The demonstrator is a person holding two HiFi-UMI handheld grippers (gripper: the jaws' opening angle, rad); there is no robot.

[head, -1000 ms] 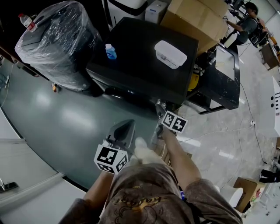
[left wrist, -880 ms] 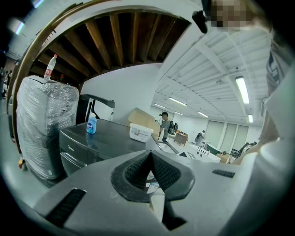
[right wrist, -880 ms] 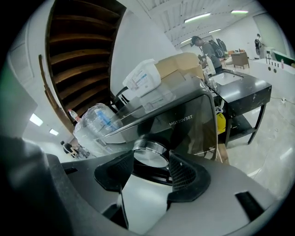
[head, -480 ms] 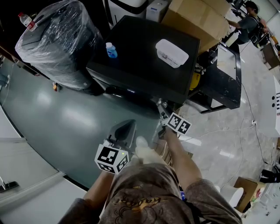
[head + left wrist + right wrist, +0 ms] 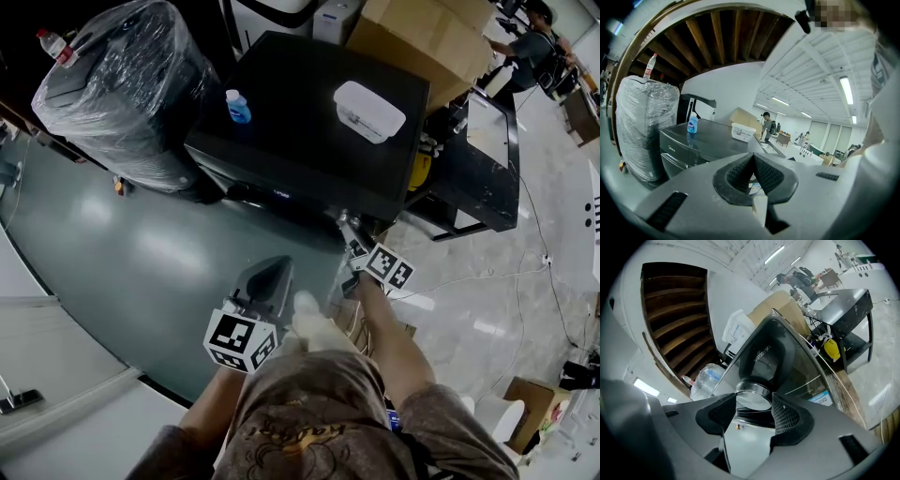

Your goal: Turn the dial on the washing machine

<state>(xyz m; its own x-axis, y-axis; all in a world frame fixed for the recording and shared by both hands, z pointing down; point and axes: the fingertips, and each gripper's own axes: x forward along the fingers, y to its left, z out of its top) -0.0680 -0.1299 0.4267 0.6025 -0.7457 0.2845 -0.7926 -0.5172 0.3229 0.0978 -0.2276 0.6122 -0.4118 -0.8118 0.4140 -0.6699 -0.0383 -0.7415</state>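
Observation:
The black washing machine [image 5: 309, 122] stands ahead of me, its front panel facing me. My right gripper [image 5: 348, 232] reaches to that panel near the machine's right corner. In the right gripper view the chrome-rimmed round dial [image 5: 753, 391] sits between the two black pads, which touch its sides; my right gripper [image 5: 754, 409] is shut on it. The left gripper [image 5: 266, 284] hangs lower, back from the machine, over the grey floor. Its jaws [image 5: 753, 161] are shut with nothing in them.
On the machine's top stand a small blue bottle [image 5: 237, 110] and a white lidded box [image 5: 368, 111]. A plastic-wrapped bulky thing [image 5: 122, 89] stands at the left, cardboard boxes [image 5: 431, 37] behind, a black table [image 5: 487, 159] at the right. A person [image 5: 536, 45] stands far back.
The right gripper's marker cube has shifted a little to the right and down while its tips stayed at the dial. The left gripper has not moved.

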